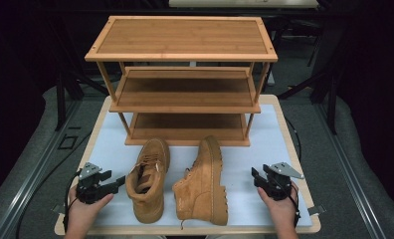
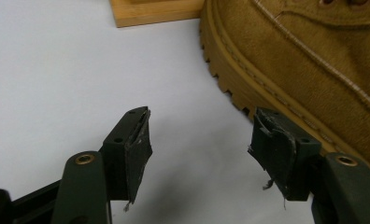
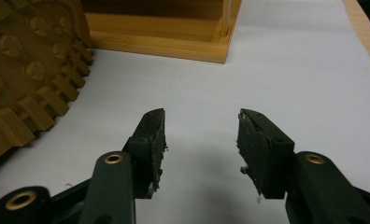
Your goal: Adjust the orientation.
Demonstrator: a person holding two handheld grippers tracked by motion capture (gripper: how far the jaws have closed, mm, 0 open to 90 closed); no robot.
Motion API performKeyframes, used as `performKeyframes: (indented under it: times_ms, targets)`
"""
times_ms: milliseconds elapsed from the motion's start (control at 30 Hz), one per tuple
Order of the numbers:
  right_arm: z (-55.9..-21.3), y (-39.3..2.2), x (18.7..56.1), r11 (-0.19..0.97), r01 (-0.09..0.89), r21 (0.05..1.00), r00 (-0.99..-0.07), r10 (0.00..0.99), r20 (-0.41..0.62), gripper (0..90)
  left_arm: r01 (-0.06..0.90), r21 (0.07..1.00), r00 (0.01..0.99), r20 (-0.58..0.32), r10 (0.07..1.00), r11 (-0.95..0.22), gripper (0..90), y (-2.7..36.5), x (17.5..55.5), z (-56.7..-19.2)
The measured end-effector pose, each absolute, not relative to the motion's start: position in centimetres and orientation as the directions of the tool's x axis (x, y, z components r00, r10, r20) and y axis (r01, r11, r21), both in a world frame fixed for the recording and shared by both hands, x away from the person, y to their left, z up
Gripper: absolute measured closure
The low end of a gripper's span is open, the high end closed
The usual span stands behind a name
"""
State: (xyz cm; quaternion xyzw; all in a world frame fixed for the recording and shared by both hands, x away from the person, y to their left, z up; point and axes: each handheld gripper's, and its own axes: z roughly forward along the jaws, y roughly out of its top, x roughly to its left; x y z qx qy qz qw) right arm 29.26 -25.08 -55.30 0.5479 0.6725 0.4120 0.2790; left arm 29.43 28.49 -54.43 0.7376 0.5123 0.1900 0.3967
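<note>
Your left gripper (image 1: 119,182) sits at lower left, jaws apart and empty, just beside the upright boot (image 1: 147,179). Your right gripper (image 1: 255,178) sits at lower right, jaws apart and empty. Between them, at lower centre, the second boot (image 1: 205,181) lies on its side. Beyond, the rack (image 1: 185,74) stands at upper centre.

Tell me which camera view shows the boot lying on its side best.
The high view: there the tipped boot shows whole, lying on its side with its sole facing the right gripper, beside the upright boot. The right gripper view catches just its lugged sole at the left edge. The left gripper view shows the upright boot's side instead.
</note>
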Motion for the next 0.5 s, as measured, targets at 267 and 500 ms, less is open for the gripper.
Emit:
performKeyframes:
  times_ms: [267, 500]
  targets:
    - [-55.29, -24.38, 29.18, 0.073, 0.513, 0.855, -0.278, 0.957, 0.085, 56.2, 0.607, 0.786, 0.388, -0.167, 0.906, -0.115, 38.8, 28.83, 29.19, -54.34]
    - [-55.68, -24.95, 29.27, 0.039, 0.555, 0.831, -0.267, 0.954, 0.134, 57.6, 0.628, 0.771, 0.384, -0.189, 0.904, -0.105, 42.9, 29.02, 29.13, -54.51]
